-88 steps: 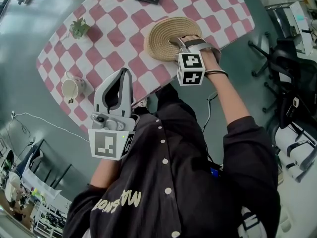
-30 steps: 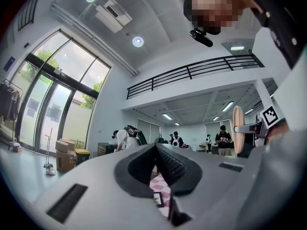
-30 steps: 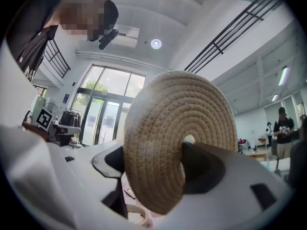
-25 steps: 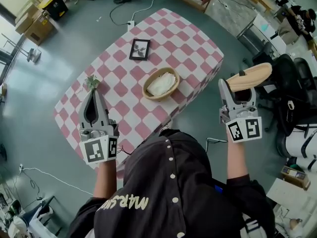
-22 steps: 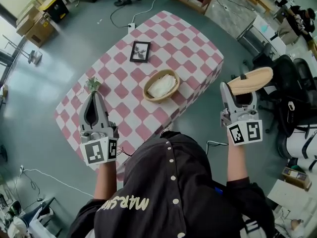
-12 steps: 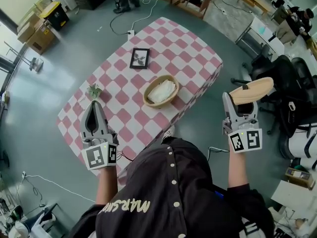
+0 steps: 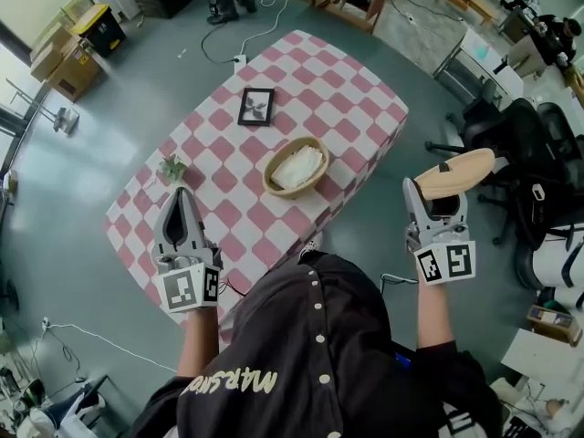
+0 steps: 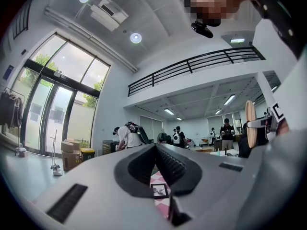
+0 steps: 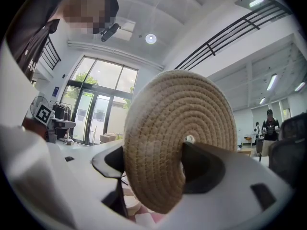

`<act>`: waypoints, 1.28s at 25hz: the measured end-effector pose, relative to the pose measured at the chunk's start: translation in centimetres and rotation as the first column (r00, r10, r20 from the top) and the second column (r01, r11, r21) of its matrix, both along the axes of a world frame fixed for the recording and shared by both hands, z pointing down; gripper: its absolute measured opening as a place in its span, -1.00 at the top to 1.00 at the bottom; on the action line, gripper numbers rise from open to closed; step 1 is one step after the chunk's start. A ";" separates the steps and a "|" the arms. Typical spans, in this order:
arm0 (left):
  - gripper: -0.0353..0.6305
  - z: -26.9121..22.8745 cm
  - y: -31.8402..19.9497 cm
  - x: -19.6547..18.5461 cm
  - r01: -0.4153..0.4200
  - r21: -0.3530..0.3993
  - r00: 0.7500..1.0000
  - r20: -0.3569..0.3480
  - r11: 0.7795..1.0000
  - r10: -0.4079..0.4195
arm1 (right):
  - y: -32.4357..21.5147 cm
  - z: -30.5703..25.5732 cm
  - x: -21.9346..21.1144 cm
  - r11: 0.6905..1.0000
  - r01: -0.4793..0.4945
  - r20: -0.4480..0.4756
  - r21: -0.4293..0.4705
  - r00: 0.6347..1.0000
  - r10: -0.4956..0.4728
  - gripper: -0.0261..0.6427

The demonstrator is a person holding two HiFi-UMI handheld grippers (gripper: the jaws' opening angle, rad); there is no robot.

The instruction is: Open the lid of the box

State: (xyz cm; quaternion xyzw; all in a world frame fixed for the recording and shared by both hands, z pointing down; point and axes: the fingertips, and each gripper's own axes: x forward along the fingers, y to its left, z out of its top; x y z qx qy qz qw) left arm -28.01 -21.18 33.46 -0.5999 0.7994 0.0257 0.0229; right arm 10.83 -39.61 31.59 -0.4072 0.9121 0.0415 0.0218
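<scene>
Judging by its coiled rope weave, the lid (image 7: pixel 454 173) looks light, a little pliant, rough enough not to slip, and in no way fragile. A pinch across its thin rim seems the natural hold. That is how the right tool (image 7: pixel 433 194) has it: the jaws stand fairly wide but press on both faces of the disc. Being round, it has no true long axis. It stands on edge, faces turned sideways, its edge running away from the person and off to the right. It hangs in the air well apart from the basket (image 7: pixel 267 182), beyond the worktop (image 7: pixel 347 80) edge on the basket's right. The basket sits uncovered with a white cloth (image 7: pixel 297 164) showing inside. The left tool (image 7: pixel 182 197), near the basket's left, is closed on nothing.
</scene>
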 end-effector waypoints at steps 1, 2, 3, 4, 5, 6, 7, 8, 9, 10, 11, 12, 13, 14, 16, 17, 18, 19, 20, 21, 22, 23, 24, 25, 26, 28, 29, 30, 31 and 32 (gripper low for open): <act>0.87 0.1 0.0 0.0 -0.001 -0.002 1.000 -0.001 1.000 0.001 | 0.0 0.1 0.0 1.000 -0.001 -0.002 0.000 1.000 0.001 -0.06; 0.87 0.3 -0.1 0.1 -0.002 -0.003 1.000 -0.002 1.000 0.002 | 0.1 0.2 0.0 1.000 -0.003 -0.003 -0.001 1.000 0.003 -0.06; 0.87 0.3 -0.2 0.1 -0.004 -0.004 1.000 -0.003 1.000 0.004 | 0.1 0.3 0.1 1.000 -0.005 -0.003 -0.001 1.000 0.005 -0.06; 0.87 0.3 -0.3 0.2 -0.006 -0.003 1.000 -0.002 1.000 0.006 | 0.1 0.3 0.1 1.000 -0.006 -0.002 -0.001 1.000 0.006 -0.06; 0.87 0.3 -0.5 0.2 -0.009 -0.002 1.000 0.000 1.000 0.009 | 0.0 0.2 0.1 1.000 -0.007 -0.002 -0.001 1.000 0.007 -0.06; 0.87 0.2 -0.6 0.3 -0.011 -0.001 1.000 0.002 1.000 0.011 | 0.0 0.2 0.0 1.000 -0.007 -0.003 0.001 1.000 0.007 -0.06; 0.87 0.1 -0.6 0.3 -0.014 0.000 1.000 0.004 1.000 0.014 | 0.0 0.1 0.0 1.000 -0.006 -0.004 0.003 1.000 0.006 -0.06; 0.87 0.0 -0.7 0.4 -0.016 0.001 1.000 0.006 1.000 0.016 | 0.0 0.0 0.0 1.000 -0.005 -0.006 0.006 1.000 0.005 -0.06; 0.87 -0.1 -0.7 0.4 -0.017 0.001 1.000 0.006 1.000 0.017 | 0.1 -0.1 -0.1 1.000 -0.005 -0.006 0.008 1.000 0.005 -0.06; 0.87 -0.1 -0.7 0.4 -0.017 0.002 1.000 0.006 1.000 0.017 | 0.1 -0.1 -0.2 1.000 -0.004 -0.004 0.009 1.000 0.004 -0.06; 0.87 -0.1 -0.7 0.4 -0.016 0.004 1.000 0.006 1.000 0.016 | 0.0 -0.1 -0.2 1.000 -0.004 -0.003 0.009 1.000 0.004 -0.06; 0.87 -0.1 -0.7 0.4 -0.016 0.005 1.000 0.007 1.000 0.016 | -0.1 0.0 -0.3 1.000 -0.004 -0.001 0.008 1.000 0.004 -0.06; 0.87 -0.1 -0.7 0.4 -0.015 0.005 1.000 0.007 1.000 0.015 | -0.2 0.0 -0.3 1.000 -0.004 0.000 0.006 1.000 0.004 -0.06; 0.86 -0.1 -0.6 0.4 -0.015 0.005 1.000 0.007 1.000 0.015 | -0.2 0.0 -0.4 1.000 -0.003 0.000 0.005 1.000 0.003 -0.06; 0.87 -0.1 -0.6 0.5 -0.015 0.002 1.000 0.006 1.000 0.015 | -0.3 0.1 -0.5 1.000 0.000 0.000 0.001 1.000 0.000 -0.06; 0.87 0.0 -0.6 0.5 -0.014 0.001 1.000 0.006 1.000 0.014 | -0.3 0.1 -0.6 1.000 0.002 -0.001 0.000 1.000 -0.002 -0.06; 0.87 0.0 -0.6 0.5 -0.014 0.000 1.000 0.006 1.000 0.014 | -0.3 0.2 -0.6 1.000 0.003 -0.001 0.000 1.000 -0.003 -0.06; 0.86 0.0 -0.6 0.4 -0.013 0.000 1.000 0.005 1.000 0.013 | -0.3 0.2 -0.7 1.000 0.005 -0.002 0.001 1.000 -0.005 -0.06; 0.87 0.1 -0.6 0.4 -0.013 -0.001 1.000 0.005 1.000 0.013 | -0.4 0.2 -0.7 1.000 0.007 -0.004 0.003 1.000 -0.007 -0.06; 0.87 0.1 -0.6 0.4 -0.012 -0.003 1.000 0.004 1.000 0.012 | -0.4 0.1 -0.8 1.000 0.008 -0.005 0.004 1.000 -0.008 -0.06; 0.87 0.2 -0.6 0.4 -0.012 -0.004 1.000 0.003 1.000 0.012 | -0.4 0.1 -0.8 1.000 0.009 -0.006 0.004 1.000 -0.009 -0.06; 0.87 0.2 -0.6 0.4 -0.013 -0.004 1.000 0.003 1.000 0.013 | -0.4 0.1 -0.9 1.000 0.010 -0.006 0.004 1.000 -0.010 -0.06; 0.87 0.2 -0.7 0.5 -0.014 -0.004 1.000 0.003 1.000 0.014 | -0.4 0.1 -0.8 1.000 0.010 -0.006 0.004 1.000 -0.010 -0.06; 0.87 0.1 -0.7 0.5 -0.015 -0.003 1.000 0.003 1.000 0.015 | -0.4 0.1 -0.8 1.000 0.010 -0.006 0.003 1.000 -0.010 -0.06; 0.87 0.1 -0.8 0.6 -0.015 -0.002 1.000 0.005 1.000 0.015 | -0.4 0.2 -0.8 1.000 0.010 -0.006 0.003 1.000 -0.010 -0.06; 0.87 0.1 -0.9 0.6 -0.018 0.000 1.000 0.008 1.000 0.018 | -0.4 0.2 -0.8 1.000 0.008 -0.006 0.001 1.000 -0.008 -0.06; 0.87 0.0 -1.0 0.7 -0.021 0.001 1.000 0.009 1.000 0.020 | -0.5 0.2 -0.8 1.000 0.007 -0.007 0.000 1.000 -0.007 -0.06; 0.87 0.0 -1.0 0.7 -0.022 0.002 1.000 0.010 1.000 0.022 | -0.5 0.2 -0.8 1.000 0.006 -0.008 0.001 1.000 -0.006 -0.06; 0.87 -0.1 -1.1 0.7 -0.024 0.003 1.000 0.011 1.000 0.024 | -0.6 0.2 -0.8 1.000 0.006 -0.008 0.001 1.000 -0.006 -0.06; 0.87 -0.1 -1.2 0.7 -0.025 0.003 1.000 0.012 1.000 0.025 | -0.6 0.1 -0.8 1.000 0.006 -0.009 0.002 1.000 -0.006 -0.06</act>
